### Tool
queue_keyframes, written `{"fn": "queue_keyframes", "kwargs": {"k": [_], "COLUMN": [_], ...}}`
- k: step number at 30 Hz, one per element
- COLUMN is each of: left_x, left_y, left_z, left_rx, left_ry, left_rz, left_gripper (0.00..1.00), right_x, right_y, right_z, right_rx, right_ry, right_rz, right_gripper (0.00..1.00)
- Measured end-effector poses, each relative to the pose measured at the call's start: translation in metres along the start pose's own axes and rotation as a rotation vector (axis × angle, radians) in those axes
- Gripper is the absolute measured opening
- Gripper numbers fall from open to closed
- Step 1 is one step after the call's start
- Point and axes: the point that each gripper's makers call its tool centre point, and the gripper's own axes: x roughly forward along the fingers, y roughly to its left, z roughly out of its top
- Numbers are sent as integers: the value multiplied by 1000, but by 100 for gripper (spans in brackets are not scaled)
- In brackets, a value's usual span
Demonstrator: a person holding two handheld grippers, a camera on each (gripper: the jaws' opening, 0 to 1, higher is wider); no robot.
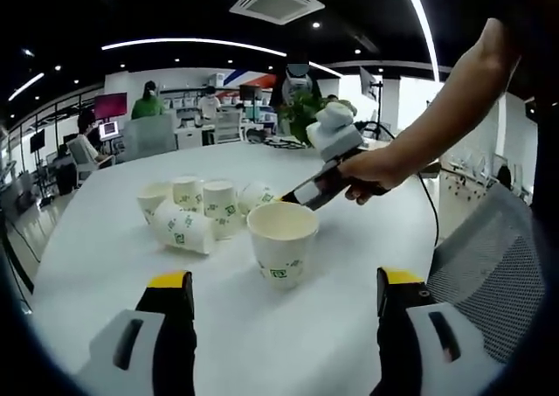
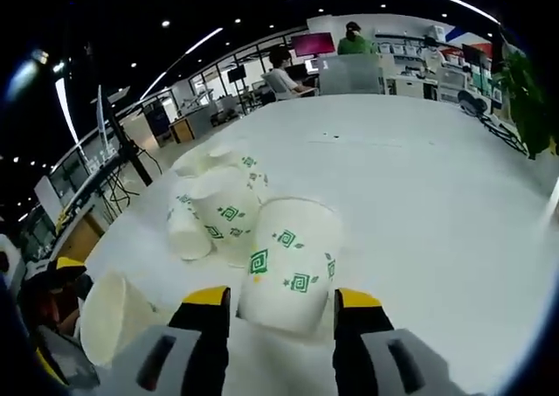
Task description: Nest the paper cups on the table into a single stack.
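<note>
Left tool (image 1: 284,295) hanging wide apart over the white counter (image 1: 105,265), nothing in it, jaws either side of an upright paper cup (image 1: 282,241) sitting just ahead. Behind that, a messy cluster of cups (image 1: 196,214), some standing, some tipped over. Right tool (image 1: 293,198) coming in from the right in a hand (image 1: 371,176), tips right at the upright cup's rim. From the right gripper view: right tool (image 2: 282,302) jaws parted around a green-patterned cup (image 2: 293,265), can't tell if actually squeezing it. More cups (image 2: 214,205) bunched just behind, another cup (image 2: 109,313) lower left.
</note>
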Motion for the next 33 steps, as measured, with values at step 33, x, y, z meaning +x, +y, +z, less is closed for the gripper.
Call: {"fn": "queue_keyframes", "kwargs": {"k": [33], "left_x": [-1], "left_y": [-3], "left_z": [-1], "left_rx": [-13], "left_ry": [-1], "left_rz": [-21], "left_gripper": [83], "right_x": [-25], "right_y": [-8], "right_z": [1], "right_rx": [-47], "right_ry": [-34], "right_rz": [-33], "right_gripper": [35]}}
